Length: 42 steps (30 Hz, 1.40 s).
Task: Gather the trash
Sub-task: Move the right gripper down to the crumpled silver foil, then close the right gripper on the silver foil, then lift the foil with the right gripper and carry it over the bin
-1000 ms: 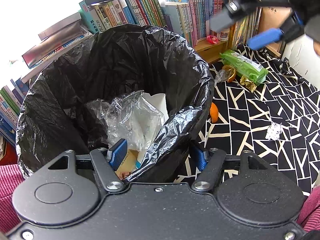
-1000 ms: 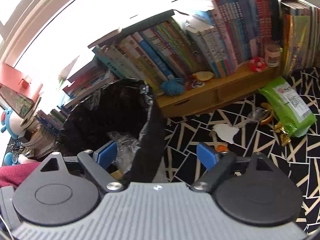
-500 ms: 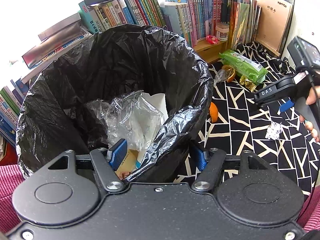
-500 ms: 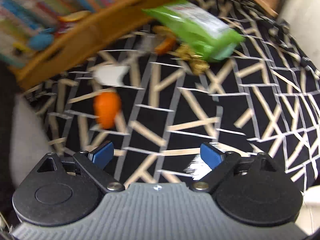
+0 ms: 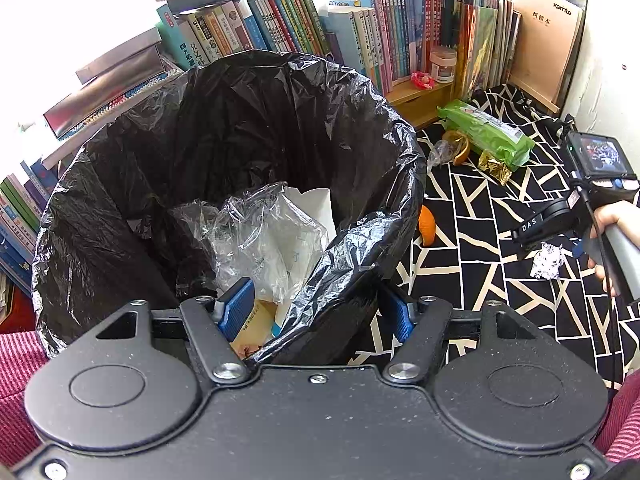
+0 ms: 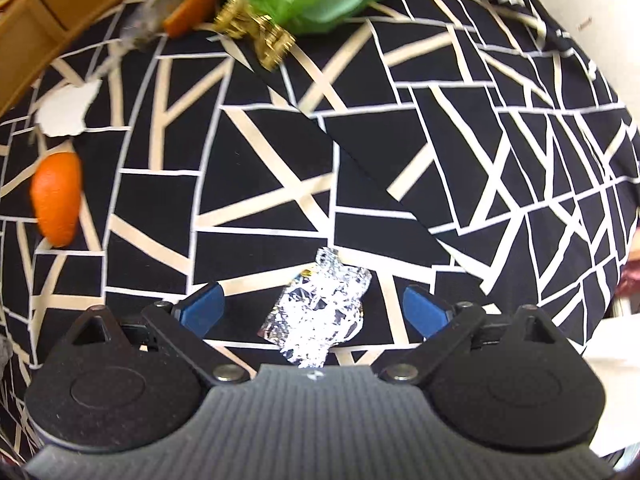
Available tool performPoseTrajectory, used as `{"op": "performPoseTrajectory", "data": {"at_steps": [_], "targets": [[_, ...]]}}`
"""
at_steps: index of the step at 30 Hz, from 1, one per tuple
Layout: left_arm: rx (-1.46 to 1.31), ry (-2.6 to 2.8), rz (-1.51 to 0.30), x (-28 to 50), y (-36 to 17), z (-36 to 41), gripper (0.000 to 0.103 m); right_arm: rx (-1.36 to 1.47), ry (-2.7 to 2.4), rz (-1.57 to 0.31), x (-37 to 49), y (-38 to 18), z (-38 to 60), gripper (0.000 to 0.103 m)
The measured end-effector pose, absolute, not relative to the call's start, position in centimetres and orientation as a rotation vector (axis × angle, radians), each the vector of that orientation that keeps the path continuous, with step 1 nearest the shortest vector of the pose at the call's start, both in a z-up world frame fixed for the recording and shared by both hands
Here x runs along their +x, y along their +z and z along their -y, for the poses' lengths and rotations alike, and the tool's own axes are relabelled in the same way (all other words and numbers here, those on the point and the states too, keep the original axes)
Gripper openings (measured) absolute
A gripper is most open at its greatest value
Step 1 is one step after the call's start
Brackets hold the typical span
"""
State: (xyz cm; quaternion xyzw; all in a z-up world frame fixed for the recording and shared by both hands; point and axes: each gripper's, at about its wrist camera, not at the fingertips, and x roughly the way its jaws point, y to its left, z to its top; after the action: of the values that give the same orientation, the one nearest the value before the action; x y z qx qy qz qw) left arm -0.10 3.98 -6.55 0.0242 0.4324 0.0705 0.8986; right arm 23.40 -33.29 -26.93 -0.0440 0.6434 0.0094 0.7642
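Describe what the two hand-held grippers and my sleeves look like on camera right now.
The left hand-held gripper has a black body, black linkage arms and ribbed blue pads. The right hand-held gripper has a ribbed grey body, blue pads, "DAS" lettering, a small lit screen and a black cable. The sleeves are red-striped.

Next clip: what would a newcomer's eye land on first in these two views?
The black-lined trash bin fills the left wrist view, with clear plastic and paper inside; the left hand-held gripper straddles its near rim. In the right wrist view, a crumpled silver foil wrapper lies on the black-and-cream patterned cloth between the fingers of the open right hand-held gripper.
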Motion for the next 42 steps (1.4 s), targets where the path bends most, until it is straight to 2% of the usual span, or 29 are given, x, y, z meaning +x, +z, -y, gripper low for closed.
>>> {"op": "performPoseTrajectory", "data": {"at_steps": [7,10,16,18,20,24,37,42], "targets": [[0.051,0.146,-0.895,-0.1,-6.6,-4.0,0.066,-0.052,-0.018,-1.427,23.4,-28.5,34.0,0.099],[0.051,0.146,-0.896,-0.1,-6.6,-4.0,0.066,-0.029,-0.015,-1.426,23.3,-28.6,34.3,0.094],[0.051,0.147,-0.896,-0.1,-6.6,-4.0,0.066,-0.012,0.031,-1.412,22.6,-27.6,33.7,0.07],[0.051,0.147,-0.895,-0.1,-6.6,-4.0,0.066,-0.019,0.045,-1.406,22.5,-27.3,33.1,0.054],[0.051,0.147,-0.895,-0.1,-6.6,-4.0,0.066,-0.016,0.058,-1.396,22.2,-26.9,32.4,0.044],[0.051,0.147,-0.895,-0.1,-6.6,-4.0,0.066,-0.027,0.076,-1.363,21.6,-25.9,31.0,0.034],[0.052,0.148,-0.897,-0.1,-6.5,-4.0,0.066,0.017,0.207,-1.17,21.4,-22.1,29.1,0.028],[0.054,0.148,-0.896,0.0,-6.5,-4.0,0.066,0.066,0.318,-1.025,20.7,-19.5,28.1,0.026]]}}
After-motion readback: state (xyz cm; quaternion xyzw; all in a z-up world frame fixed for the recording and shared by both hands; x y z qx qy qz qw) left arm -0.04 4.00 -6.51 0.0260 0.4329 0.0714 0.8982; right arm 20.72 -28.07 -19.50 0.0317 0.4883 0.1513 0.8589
